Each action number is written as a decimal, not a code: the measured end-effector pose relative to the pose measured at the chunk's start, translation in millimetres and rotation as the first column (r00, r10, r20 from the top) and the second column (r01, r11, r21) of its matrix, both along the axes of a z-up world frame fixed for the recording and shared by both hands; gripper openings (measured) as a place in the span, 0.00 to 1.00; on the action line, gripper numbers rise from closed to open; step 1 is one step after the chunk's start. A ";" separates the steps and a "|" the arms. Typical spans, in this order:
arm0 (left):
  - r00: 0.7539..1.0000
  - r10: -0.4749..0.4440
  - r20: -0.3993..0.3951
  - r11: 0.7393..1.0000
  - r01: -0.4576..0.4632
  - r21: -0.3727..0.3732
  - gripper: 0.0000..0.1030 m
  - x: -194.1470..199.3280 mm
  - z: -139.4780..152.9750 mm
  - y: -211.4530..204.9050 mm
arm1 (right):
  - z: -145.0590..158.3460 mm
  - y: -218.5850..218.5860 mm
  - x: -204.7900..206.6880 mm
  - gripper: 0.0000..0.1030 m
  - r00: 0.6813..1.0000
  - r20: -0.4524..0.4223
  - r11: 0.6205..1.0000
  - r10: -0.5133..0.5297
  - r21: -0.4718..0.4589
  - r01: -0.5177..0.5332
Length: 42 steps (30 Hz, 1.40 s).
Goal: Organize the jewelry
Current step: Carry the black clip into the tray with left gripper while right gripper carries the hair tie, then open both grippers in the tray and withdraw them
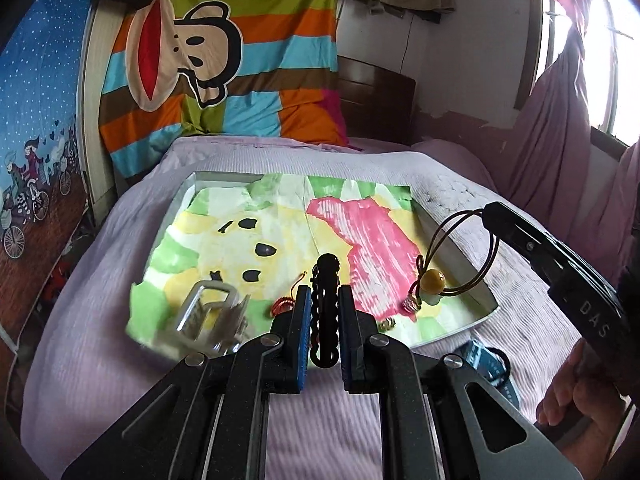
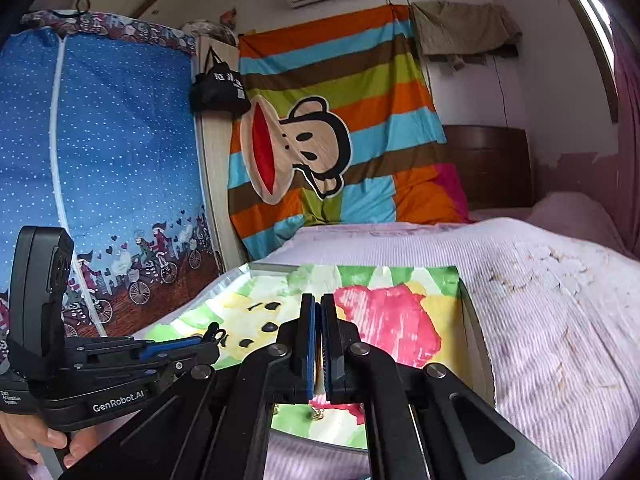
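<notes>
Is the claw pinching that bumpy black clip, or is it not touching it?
Touching. In the left wrist view, the left gripper has the black clip squeezed between both blue pads, with no gap on either side.

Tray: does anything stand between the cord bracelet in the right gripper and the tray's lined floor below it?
Nothing visible does. The cord bracelet, pinched by the right gripper, hangs over the right part of the tray. Only a small clear charm lies near its yellow bead; the pink-painted lining beside it looks bare.
</notes>
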<state>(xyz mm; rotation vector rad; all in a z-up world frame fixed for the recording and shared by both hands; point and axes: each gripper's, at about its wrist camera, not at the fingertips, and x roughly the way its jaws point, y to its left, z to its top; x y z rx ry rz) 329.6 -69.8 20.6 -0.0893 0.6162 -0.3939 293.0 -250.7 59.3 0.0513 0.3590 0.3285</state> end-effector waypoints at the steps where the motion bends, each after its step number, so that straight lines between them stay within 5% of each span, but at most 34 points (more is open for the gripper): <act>1: 1.000 0.000 -0.009 1.000 0.000 0.001 0.10 4.9 -1.8 -2.6 | -3.3 -3.0 1.0 0.03 1.000 -0.011 1.000 -0.004 0.001 0.004; 9: 0.992 0.012 -0.129 1.000 -0.015 -0.016 0.10 34.6 -23.9 -14.3 | -27.2 -12.2 15.8 0.03 0.990 -0.138 1.000 -0.020 0.011 0.022; 26: 0.986 0.000 -0.164 1.000 0.003 0.019 0.11 37.3 -35.7 -23.2 | -34.7 -20.3 12.4 0.05 0.983 -0.180 0.999 -0.043 0.012 0.046; 29: 0.985 -0.008 -0.173 1.000 0.010 0.013 0.14 37.3 -35.2 -21.9 | -33.5 -22.3 11.5 0.19 0.983 -0.177 0.998 -0.052 0.014 0.056; 33: 0.988 -0.003 -0.154 1.000 0.004 0.003 0.34 32.5 -31.8 -17.3 | -30.1 -26.5 7.4 0.30 0.983 -0.168 0.997 -0.070 0.015 0.073; 35: 0.990 0.002 -0.138 1.000 -0.003 -0.006 0.35 29.4 -28.1 -14.5 | -26.6 -28.6 2.5 0.33 0.983 -0.159 0.996 -0.087 0.008 0.090; 42: 0.996 0.035 -0.078 0.996 -0.041 -0.081 0.43 10.0 -9.0 -0.3 | -13.8 -38.1 -24.8 0.67 0.986 -0.091 0.990 -0.140 0.016 0.142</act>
